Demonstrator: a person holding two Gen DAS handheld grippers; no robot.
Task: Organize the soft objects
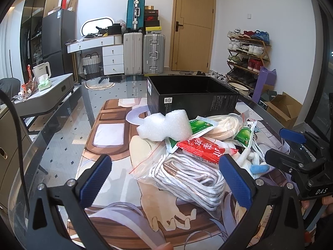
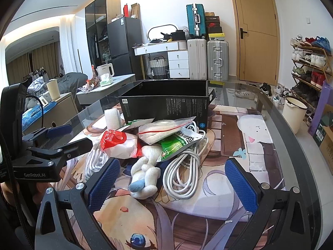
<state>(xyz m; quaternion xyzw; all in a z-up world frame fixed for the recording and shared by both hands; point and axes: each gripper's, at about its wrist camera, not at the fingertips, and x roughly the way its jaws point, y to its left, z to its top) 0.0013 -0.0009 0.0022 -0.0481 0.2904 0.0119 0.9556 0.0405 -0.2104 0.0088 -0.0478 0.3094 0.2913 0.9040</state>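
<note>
A heap of soft things lies on the printed mat [image 1: 108,137] in front of an open black box [image 1: 191,95] [image 2: 166,102]. In it are white foam [image 1: 164,127] [image 2: 112,117], a red packet [image 1: 199,148] [image 2: 118,143], green packets [image 1: 199,125] [image 2: 177,143], a zip bag of white laces [image 1: 187,179], a white plush toy [image 2: 145,175] and a coiled white cable [image 2: 183,175]. My left gripper [image 1: 166,177] is open with the lace bag lying between its fingers. My right gripper [image 2: 172,183] is open astride the plush toy and cable. Each gripper also shows in the other's view, the right gripper [image 1: 278,145] and the left gripper [image 2: 70,136].
The glass table's rounded edge [image 2: 276,108] runs close on the right, with a white bucket [image 2: 293,110] and a shoe rack [image 2: 310,66] beyond it. Suitcases [image 1: 143,52] and a door [image 1: 193,25] stand at the back. A side table with a kettle [image 1: 41,70] is on the left.
</note>
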